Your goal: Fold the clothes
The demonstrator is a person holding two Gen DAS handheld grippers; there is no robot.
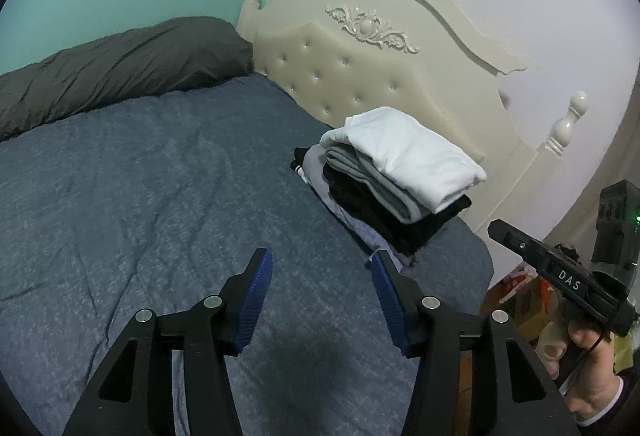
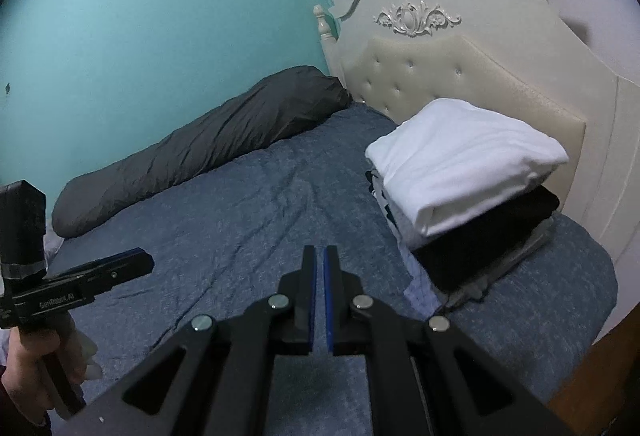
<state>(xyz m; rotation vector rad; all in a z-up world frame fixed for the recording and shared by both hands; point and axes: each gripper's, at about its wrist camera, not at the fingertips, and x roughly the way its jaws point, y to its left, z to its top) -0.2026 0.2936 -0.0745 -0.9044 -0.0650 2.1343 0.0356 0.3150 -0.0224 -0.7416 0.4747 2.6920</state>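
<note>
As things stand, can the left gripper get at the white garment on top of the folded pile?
Probably yes. The left gripper is open and empty over bare bedspread, and nothing lies between it and the white garment topping the pile ahead, by the headboard. The right gripper, shut, is off to the side.

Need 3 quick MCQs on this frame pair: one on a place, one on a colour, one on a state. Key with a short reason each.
1. Where does the stack of folded clothes sit?
A. by the headboard
B. on the grey pillow
C. on the floor

2. What colour is the top garment of the stack?
A. black
B. white
C. blue

3. How do the jaws of the right gripper stand?
A. wide apart
B. clamped on cloth
C. shut, nothing between

Key: 1 A, the stack lies on the bed corner against the headboard. 2 B, a white piece lies on top. 3 C, the blue pads nearly meet with no cloth between them.
</note>
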